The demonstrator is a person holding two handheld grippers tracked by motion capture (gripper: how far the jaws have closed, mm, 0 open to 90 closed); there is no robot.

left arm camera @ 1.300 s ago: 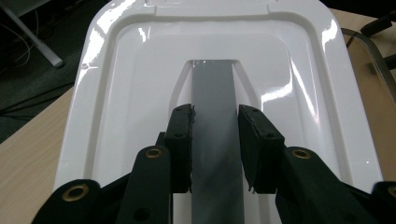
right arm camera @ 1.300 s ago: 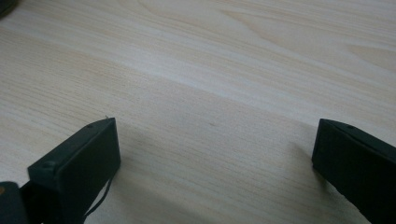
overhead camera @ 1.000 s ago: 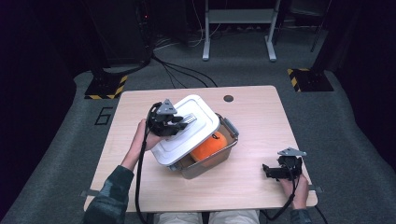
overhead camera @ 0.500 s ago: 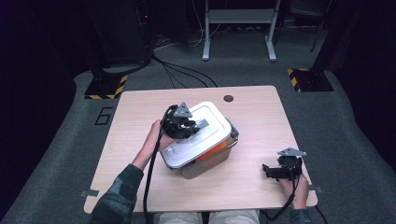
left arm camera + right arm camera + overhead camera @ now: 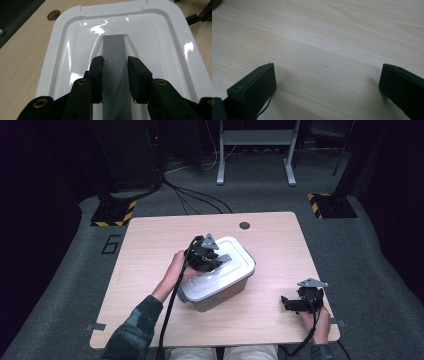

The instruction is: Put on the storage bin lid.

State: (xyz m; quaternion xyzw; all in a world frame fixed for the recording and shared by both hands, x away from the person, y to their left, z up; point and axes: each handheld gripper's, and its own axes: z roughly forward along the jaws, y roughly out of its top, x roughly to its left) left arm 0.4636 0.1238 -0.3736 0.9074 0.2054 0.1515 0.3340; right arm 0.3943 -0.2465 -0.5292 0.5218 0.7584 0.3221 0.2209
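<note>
The left gripper (image 5: 115, 75) is clamped on the grey handle (image 5: 114, 50) of the glossy white lid (image 5: 220, 270) sitting on the box (image 5: 222, 295) mid-table, likely light, stiff and slippery, while the right gripper (image 5: 295, 303) rests spread wide.

Both grippers are black. The left gripper (image 5: 216, 261) carries a grey three-cornered plate on top, and so does the right gripper (image 5: 286, 303). A black cable trails from each toward the near edge of the worktop (image 5: 150, 250). The left gripper's fingers (image 5: 96, 75) are flat, blocky black pads on arms with brass-coloured rivets. The left forearm wears a dark, mottled green-grey sleeve (image 5: 131, 330).
</note>
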